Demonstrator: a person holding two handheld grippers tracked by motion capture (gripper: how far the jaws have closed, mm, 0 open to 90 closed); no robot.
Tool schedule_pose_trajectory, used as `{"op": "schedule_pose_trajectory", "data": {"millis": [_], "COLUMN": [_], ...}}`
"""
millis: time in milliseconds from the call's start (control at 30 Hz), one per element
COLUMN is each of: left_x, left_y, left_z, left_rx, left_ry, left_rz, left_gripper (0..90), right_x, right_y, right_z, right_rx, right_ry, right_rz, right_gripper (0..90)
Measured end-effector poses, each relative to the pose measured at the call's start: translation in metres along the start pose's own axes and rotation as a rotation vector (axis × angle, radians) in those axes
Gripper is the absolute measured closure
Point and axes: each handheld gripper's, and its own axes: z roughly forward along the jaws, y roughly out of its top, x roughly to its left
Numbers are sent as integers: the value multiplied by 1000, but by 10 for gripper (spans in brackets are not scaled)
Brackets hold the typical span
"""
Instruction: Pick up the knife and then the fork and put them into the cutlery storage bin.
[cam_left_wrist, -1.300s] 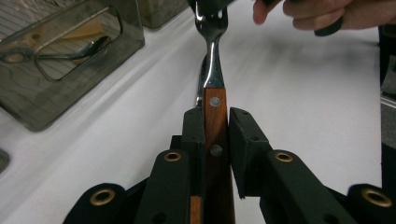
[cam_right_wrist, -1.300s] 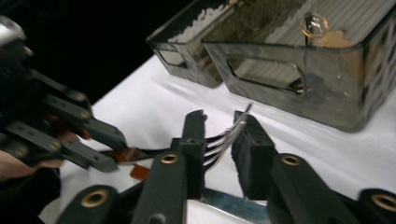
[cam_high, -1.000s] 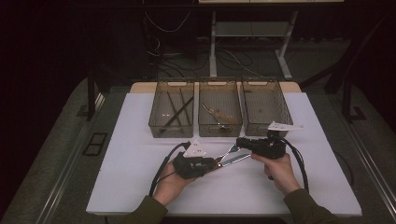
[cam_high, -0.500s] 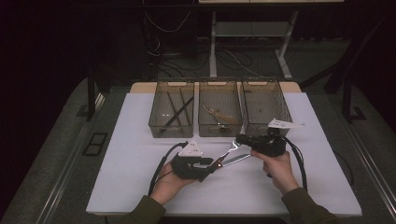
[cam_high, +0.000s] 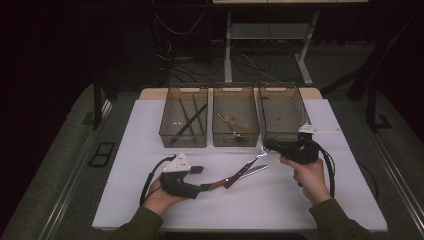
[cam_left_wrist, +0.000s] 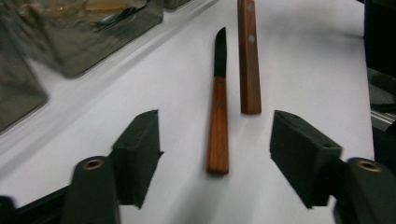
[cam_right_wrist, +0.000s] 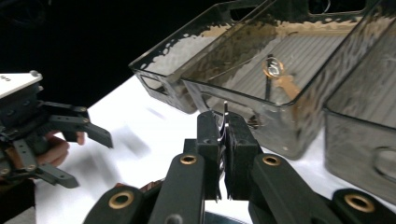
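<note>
A wooden-handled knife (cam_left_wrist: 218, 126) with a dark blade lies on the white table, handle end toward my left gripper (cam_left_wrist: 217, 128). The left jaws have just been opening and stand apart either side of that handle end without touching it. From the high view, the left gripper (cam_high: 202, 179) sits at the front left, pointing right at the knife (cam_high: 225, 181). My right gripper (cam_right_wrist: 223, 135) is shut on the thin metal end of a second wooden-handled utensil (cam_high: 248, 164), whose handle (cam_left_wrist: 247, 56) slants down beside the knife. That gripper (cam_high: 267, 146) hovers before the right bin.
Three clear bins stand in a row at the back: the left bin (cam_high: 182, 145) holds dark sticks, the middle bin (cam_high: 235, 142) a wooden-handled utensil, and the right bin (cam_high: 280, 135) is beside it. The table's front edge runs just before my forearms.
My left gripper has opened and drawn back to the left, leaving the knife on the table. The right gripper has shifted slightly up and right, still shut on the other utensil.
</note>
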Motion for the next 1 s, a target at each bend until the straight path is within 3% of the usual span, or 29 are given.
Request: {"op": "schedule_pose_trajectory", "data": {"millis": [200, 400, 833, 1000], "left_x": [1, 3, 3, 2], "left_y": [-15, -20, -21, -20], "left_z": [-6, -11, -13, -12], "left_rx": [7, 16, 17, 16], "left_ry": [28, 57, 84, 77], "left_rz": [-18, -21, -28, -34], "left_gripper": [140, 8, 0, 0], "right_x": [-6, -18, -48, -58], "right_y": [15, 36, 81, 96], "right_z": [-13, -32, -69, -81], "right_rx": [-4, -53, -130, -160], "right_ry": [-43, -91, -199, -261], "right_rz": [-22, -24, 3, 4], "right_gripper": [861, 861, 861, 861]}}
